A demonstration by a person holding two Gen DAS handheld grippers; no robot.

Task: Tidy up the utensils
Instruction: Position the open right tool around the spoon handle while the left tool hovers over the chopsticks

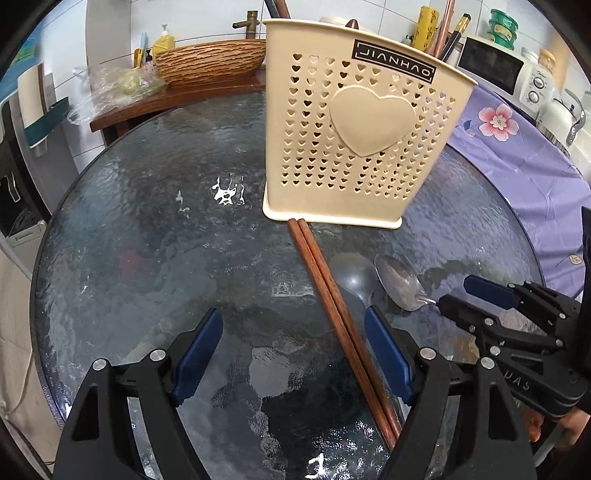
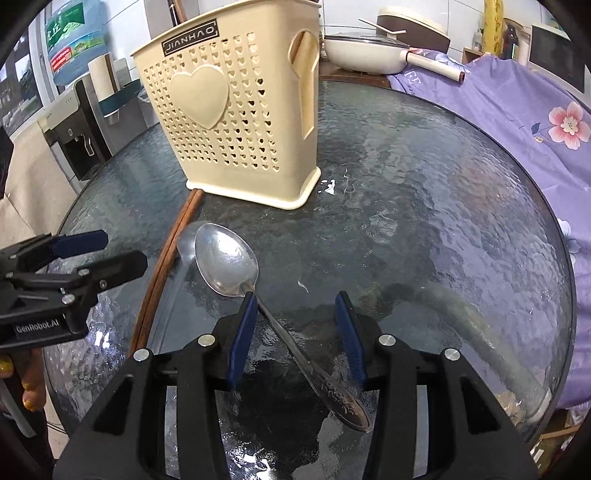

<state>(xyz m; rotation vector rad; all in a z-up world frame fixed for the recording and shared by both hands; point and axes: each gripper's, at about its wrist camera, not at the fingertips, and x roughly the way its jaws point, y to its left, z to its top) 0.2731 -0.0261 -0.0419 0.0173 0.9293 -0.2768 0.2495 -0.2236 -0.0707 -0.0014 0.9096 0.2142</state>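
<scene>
A beige heart-patterned utensil holder stands on the round glass table. A pair of brown chopsticks lies on the glass from the holder's base toward me. My left gripper is open above them, with the chopsticks near its right finger and untouched. My right gripper is shut on a metal spoon. The handle sits askew between the pads and the bowl points at the holder. The spoon's shadow falls well to its left.
A purple floral cloth covers the surface to the right. Behind the table are a wood-grain basin, a microwave, a white pan and a water dispenser. Other utensils stand in the holder.
</scene>
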